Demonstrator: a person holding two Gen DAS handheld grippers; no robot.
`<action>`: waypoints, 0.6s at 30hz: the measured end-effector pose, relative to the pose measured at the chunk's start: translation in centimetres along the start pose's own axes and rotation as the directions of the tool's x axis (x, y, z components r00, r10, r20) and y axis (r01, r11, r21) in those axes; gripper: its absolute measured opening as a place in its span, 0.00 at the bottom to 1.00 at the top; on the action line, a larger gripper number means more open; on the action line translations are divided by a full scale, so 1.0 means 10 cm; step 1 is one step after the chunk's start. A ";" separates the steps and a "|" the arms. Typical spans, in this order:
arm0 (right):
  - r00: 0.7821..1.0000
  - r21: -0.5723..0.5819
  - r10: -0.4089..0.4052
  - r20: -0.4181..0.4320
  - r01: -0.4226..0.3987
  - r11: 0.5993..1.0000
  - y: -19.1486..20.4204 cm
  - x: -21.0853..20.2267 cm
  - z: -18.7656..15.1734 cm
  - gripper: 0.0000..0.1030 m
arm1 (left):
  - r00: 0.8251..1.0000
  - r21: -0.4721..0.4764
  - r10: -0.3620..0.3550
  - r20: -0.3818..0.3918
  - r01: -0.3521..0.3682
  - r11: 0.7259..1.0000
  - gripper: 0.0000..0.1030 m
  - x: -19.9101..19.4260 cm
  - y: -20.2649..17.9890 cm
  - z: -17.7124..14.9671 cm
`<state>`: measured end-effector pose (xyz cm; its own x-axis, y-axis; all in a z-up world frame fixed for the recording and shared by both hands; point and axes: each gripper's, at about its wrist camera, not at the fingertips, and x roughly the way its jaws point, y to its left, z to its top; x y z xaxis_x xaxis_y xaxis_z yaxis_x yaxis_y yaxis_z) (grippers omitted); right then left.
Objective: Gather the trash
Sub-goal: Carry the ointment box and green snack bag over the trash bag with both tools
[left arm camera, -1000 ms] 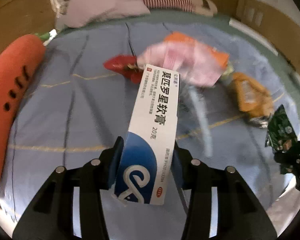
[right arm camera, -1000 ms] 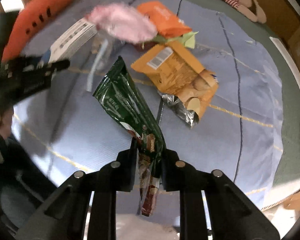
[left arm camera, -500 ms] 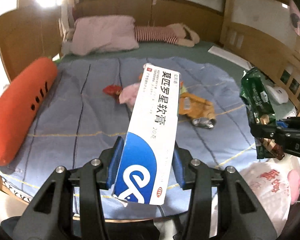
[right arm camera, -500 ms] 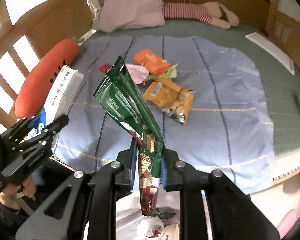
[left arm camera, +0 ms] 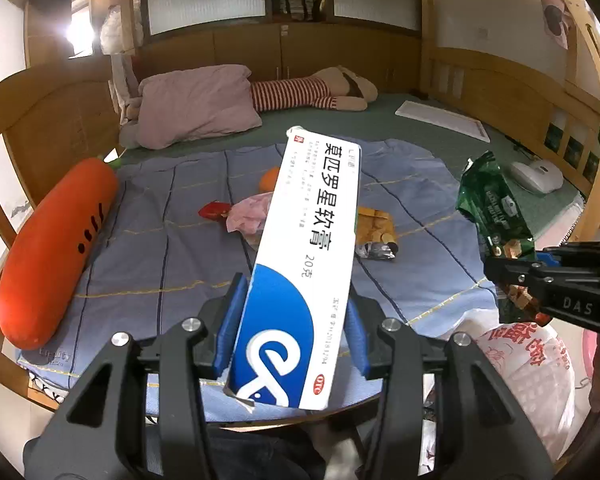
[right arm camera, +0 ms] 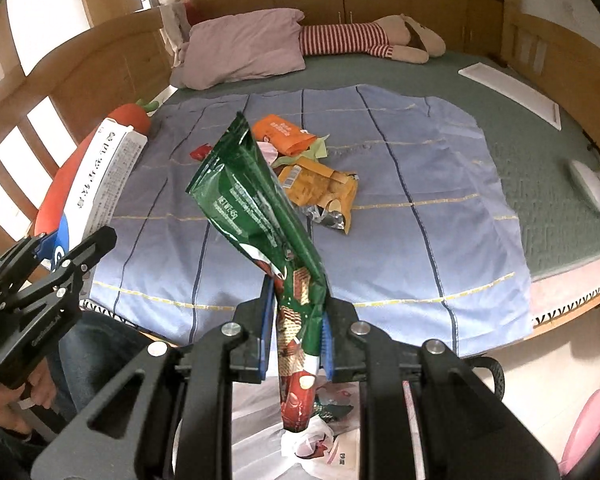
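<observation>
My left gripper (left arm camera: 290, 320) is shut on a long white and blue ointment box (left arm camera: 300, 264), held up off the near edge of the bed. My right gripper (right arm camera: 296, 324) is shut on a green snack wrapper (right arm camera: 256, 200), also seen as the green wrapper (left arm camera: 492, 204) at the right of the left wrist view. Under the right gripper lies a white plastic bag (right arm camera: 320, 444) with trash in it; the same bag (left arm camera: 528, 364) shows below it in the left view. On the blue sheet (right arm camera: 420, 200) remain an orange packet (right arm camera: 280, 134), a yellow chip bag (right arm camera: 320, 188), a pink wrapper (left arm camera: 248, 216) and a red wrapper (left arm camera: 214, 211).
A carrot-shaped cushion (left arm camera: 56, 248) lies along the bed's left side. A pink pillow (right arm camera: 244, 48) and a striped plush toy (right arm camera: 360, 40) lie at the head. Wooden rails (right arm camera: 20, 100) frame the bed. A person's hand (right arm camera: 12, 408) holds the left gripper.
Both grippers have pulled back from the bed and risen, each keeping its item. The trash pile on the sheet now lies farther off, and the white bag has come into view below.
</observation>
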<state>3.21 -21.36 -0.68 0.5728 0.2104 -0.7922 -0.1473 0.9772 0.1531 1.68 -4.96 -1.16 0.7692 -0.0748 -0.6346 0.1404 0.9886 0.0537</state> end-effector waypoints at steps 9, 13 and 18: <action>1.000 0.015 0.007 0.015 -0.008 1.000 -0.07 -0.14 -0.11 0.20 | 1.000 0.014 -0.014 0.009 0.014 1.000 0.45 -0.10 -0.08 -0.02; 1.000 0.019 0.001 0.019 -0.002 1.000 -0.11 -0.28 -0.21 0.20 | 0.999 0.029 -0.034 0.020 0.034 0.999 0.45 -0.18 -0.13 -0.02; 0.999 0.040 -0.014 -0.034 0.015 0.999 -0.26 -0.43 -0.51 0.20 | 0.997 0.061 -0.072 0.032 0.070 0.996 0.45 -0.28 -0.25 -0.03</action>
<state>-2.96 -24.96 -0.72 0.5468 0.1957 -0.8141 -0.1062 0.9807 0.1643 -1.04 -7.22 0.30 0.7769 -0.1495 -0.6116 0.2311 0.9713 0.0561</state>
